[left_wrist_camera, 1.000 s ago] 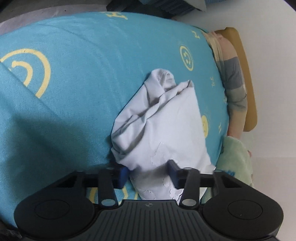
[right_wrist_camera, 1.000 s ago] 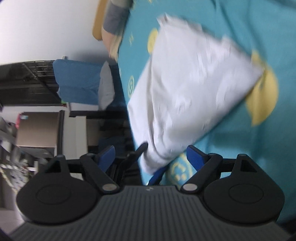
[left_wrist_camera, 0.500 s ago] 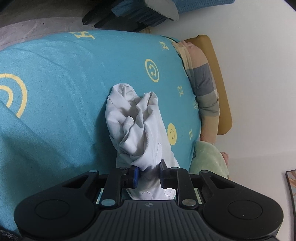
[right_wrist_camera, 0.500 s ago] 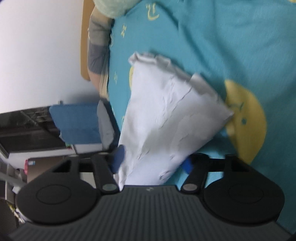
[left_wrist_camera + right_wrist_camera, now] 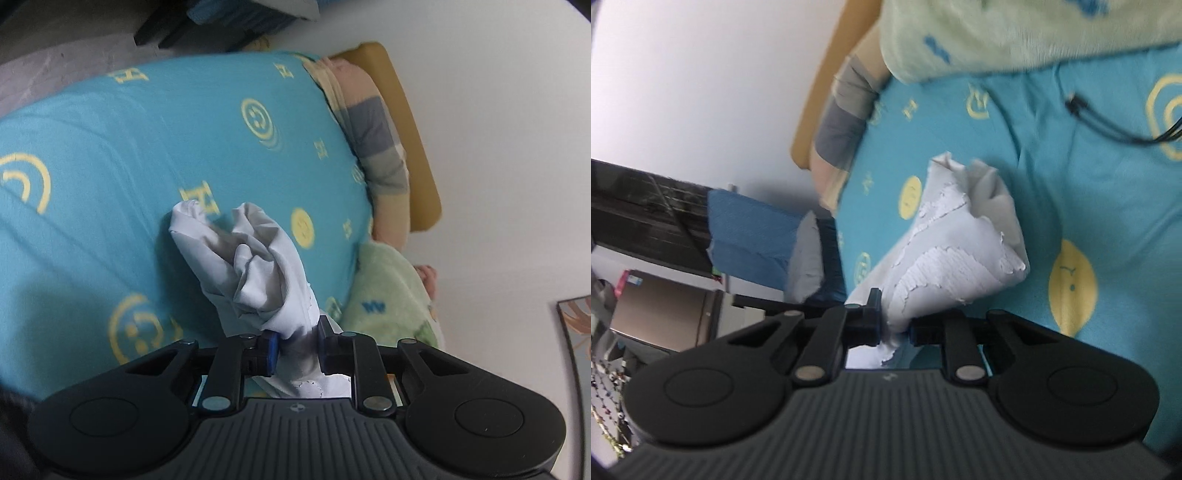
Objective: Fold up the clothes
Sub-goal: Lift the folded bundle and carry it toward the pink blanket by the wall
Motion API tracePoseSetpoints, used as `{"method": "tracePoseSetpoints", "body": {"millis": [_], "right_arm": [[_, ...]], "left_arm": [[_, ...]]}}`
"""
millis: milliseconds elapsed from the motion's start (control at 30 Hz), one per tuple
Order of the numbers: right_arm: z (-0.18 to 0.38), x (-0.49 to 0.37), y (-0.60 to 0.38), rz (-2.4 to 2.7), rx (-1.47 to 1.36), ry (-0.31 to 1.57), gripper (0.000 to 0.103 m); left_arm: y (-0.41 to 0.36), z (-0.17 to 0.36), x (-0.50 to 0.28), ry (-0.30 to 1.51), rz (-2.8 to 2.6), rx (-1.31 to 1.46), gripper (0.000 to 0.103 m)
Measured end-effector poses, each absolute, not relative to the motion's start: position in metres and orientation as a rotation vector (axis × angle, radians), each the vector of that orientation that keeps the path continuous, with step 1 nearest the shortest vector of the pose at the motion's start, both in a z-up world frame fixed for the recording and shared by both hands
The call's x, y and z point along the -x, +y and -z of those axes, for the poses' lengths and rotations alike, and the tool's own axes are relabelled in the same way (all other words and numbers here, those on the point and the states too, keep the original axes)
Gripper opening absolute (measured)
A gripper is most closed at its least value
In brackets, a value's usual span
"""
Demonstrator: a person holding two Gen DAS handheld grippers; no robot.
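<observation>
Left gripper (image 5: 295, 350) is clamped on the white garment (image 5: 255, 269) over the bed (image 5: 110, 147); right gripper (image 5: 894, 326), jaws closing, pinches it too.

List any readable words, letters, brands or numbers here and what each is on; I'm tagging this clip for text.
"H": yellow letters printed repeatedly on the teal bedsheet, among smiley faces.
Blue marks on the green blanket: too blurred to read.
Cracked print on the white garment: no readable text.
Nothing else legible.
</observation>
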State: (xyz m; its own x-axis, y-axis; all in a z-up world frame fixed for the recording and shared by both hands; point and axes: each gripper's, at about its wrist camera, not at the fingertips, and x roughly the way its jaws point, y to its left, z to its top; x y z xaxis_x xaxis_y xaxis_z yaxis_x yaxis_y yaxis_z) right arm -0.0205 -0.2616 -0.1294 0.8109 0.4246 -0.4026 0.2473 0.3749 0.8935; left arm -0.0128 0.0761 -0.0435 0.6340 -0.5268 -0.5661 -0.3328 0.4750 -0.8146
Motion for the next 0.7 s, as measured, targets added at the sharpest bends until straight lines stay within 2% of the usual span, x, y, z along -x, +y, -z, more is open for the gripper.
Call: {"method": "tracePoseSetpoints", "body": {"millis": [333,533,700], "right_arm": [[0.058,0.106,-0.354,-0.031,-1.231,0.497,0.017],[0.017,0.102,-0.449,0.032,-1.17,0.429,0.017],[-0.045,0.071,-0.532,0.1,-1.056,0.311,0.017]], "left_arm": [[-0.04,-0.039,0.024,0.987,0.355,0.963,0.022],[-0.154,-0.072,-0.017,1.004,0.479,0.904,0.022],[-0.264,-0.112,-0.065,0.963,0.63,0.871,0.022]]}}
